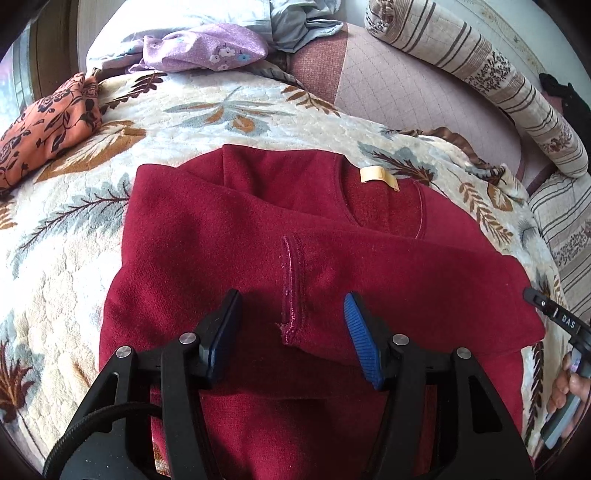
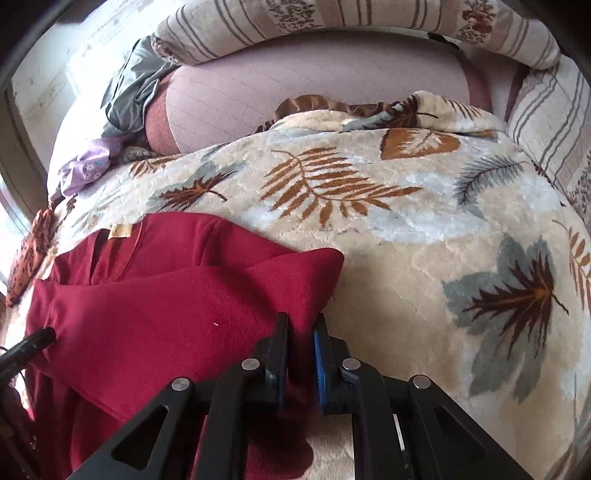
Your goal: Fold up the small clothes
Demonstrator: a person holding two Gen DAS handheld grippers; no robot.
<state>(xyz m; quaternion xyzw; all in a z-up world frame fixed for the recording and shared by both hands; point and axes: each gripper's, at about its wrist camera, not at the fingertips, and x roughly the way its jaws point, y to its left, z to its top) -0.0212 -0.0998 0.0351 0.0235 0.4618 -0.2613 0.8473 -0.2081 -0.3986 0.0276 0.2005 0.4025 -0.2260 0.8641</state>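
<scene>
A dark red fleece top (image 1: 258,236) lies on a leaf-patterned blanket (image 1: 92,229), neck and tan label (image 1: 378,176) at the far side, both sleeves folded across the body. My left gripper (image 1: 291,306) is open just above the top, its jaws either side of a stitched sleeve cuff (image 1: 291,288). My right gripper (image 2: 302,328) is shut on the right edge of the red top (image 2: 177,295). The right gripper also shows at the right edge of the left wrist view (image 1: 554,314).
An orange floral cloth (image 1: 44,125) lies at the far left, a purple floral cloth (image 1: 207,48) and grey clothes (image 1: 295,22) at the back. A striped bolster (image 1: 498,81) runs along the right. A pink mattress (image 2: 314,88) shows beyond the blanket (image 2: 406,229).
</scene>
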